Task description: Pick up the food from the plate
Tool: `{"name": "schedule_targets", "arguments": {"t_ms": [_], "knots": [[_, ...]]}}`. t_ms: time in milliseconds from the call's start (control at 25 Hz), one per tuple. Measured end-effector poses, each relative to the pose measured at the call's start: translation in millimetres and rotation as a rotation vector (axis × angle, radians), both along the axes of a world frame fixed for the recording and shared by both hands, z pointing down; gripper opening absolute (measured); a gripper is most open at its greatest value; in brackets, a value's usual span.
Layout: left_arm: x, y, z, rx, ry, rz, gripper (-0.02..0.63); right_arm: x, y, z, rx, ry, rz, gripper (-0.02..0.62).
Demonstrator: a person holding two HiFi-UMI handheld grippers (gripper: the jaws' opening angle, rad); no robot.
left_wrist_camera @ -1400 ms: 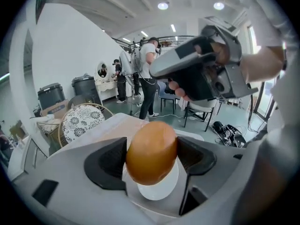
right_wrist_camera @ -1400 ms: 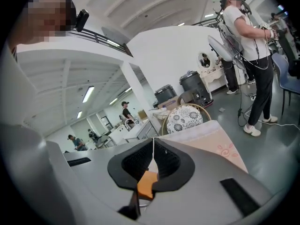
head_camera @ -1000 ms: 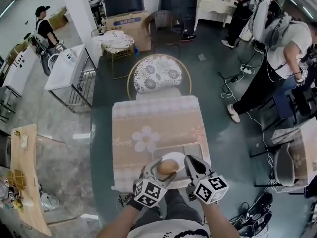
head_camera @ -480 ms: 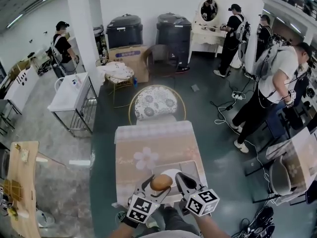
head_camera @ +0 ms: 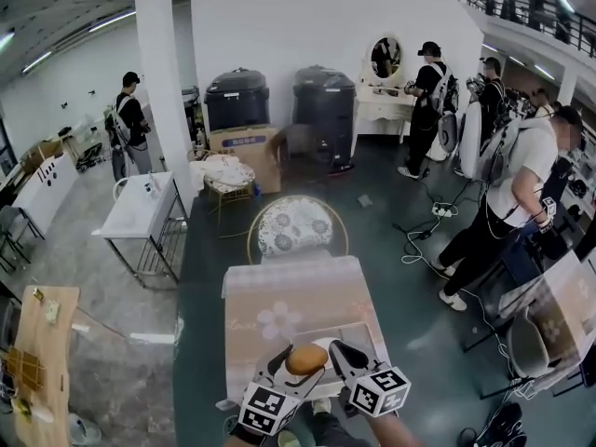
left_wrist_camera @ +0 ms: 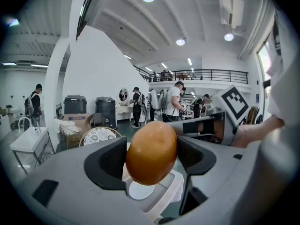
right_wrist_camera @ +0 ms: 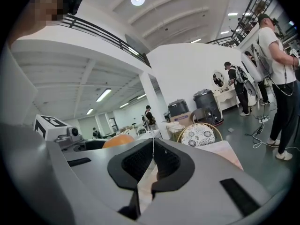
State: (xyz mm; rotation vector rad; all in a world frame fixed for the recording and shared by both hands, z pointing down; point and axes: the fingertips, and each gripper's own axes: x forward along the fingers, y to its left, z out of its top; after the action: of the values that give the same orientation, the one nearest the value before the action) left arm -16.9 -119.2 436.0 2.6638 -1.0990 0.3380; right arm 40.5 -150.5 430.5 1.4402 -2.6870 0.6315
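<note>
We hold the brown oval food (left_wrist_camera: 151, 150) between our left gripper (left_wrist_camera: 150, 161) jaws, above the white plate (left_wrist_camera: 139, 191) at lower centre of the frame, our right gripper (right_wrist_camera: 153, 164) just beside, jaws pressed together on nothing, tabletop (head_camera: 289, 296) underneath.

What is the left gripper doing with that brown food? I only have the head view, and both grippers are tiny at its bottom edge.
Observer: In the left gripper view, the left gripper has its jaws clamped on the food, a smooth brown egg-shaped piece, with one jaw on each side.
Operator: Is it off the plate?
Observer: It looks lifted. The white plate shows beneath it, and the part in view is bare.
Operator: And the right gripper?
Observer: In the right gripper view, the right gripper has its jaws together with nothing between them.
</note>
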Motion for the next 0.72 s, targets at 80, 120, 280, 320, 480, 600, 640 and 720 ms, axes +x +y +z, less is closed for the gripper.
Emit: {"name": "schedule_targets", "arguments": {"t_ms": [80, 120, 280, 320, 480, 600, 640, 720], "knots": [[-0.2, 3.9, -2.3, -0.001, 0.005, 0.002, 0.330, -1.9, 4.6, -1.2, 0.004, 0.007, 0.000, 0.017], [-0.2, 5.9, -3.4, 0.001, 0.007, 0.002, 0.330, -2.8, 6.8, -1.0, 0.005, 0.012, -0.001, 0.017], [3.1, 12.6, -9.3, 0.014, 0.014, 0.012, 0.330, -1.8, 13.6, -1.0, 0.013, 0.043, -0.003, 0.015], [2.6, 13.6, -10.1, 0.016, 0.014, 0.014, 0.330, -2.0, 14.5, -2.0, 0.017, 0.047, -0.002, 0.015], [-3.3, 14.8, -11.8, 0.028, 0.007, 0.010, 0.330, -7.1, 15.8, -7.3, 0.031, 0.054, -0.002, 0.015], [-4.6, 13.7, -13.7, 0.038, 0.004, 0.009, 0.330, -8.7, 16.0, -11.6, 0.042, 0.060, -0.003, 0.015], [-4.5, 13.5, -14.2, 0.038, 0.004, 0.008, 0.330, -8.3, 16.3, -12.5, 0.044, 0.061, -0.002, 0.015], [-3.4, 13.9, -13.6, 0.035, 0.005, 0.009, 0.330, -5.6, 17.4, -12.3, 0.043, 0.062, 0.002, 0.015]]}}
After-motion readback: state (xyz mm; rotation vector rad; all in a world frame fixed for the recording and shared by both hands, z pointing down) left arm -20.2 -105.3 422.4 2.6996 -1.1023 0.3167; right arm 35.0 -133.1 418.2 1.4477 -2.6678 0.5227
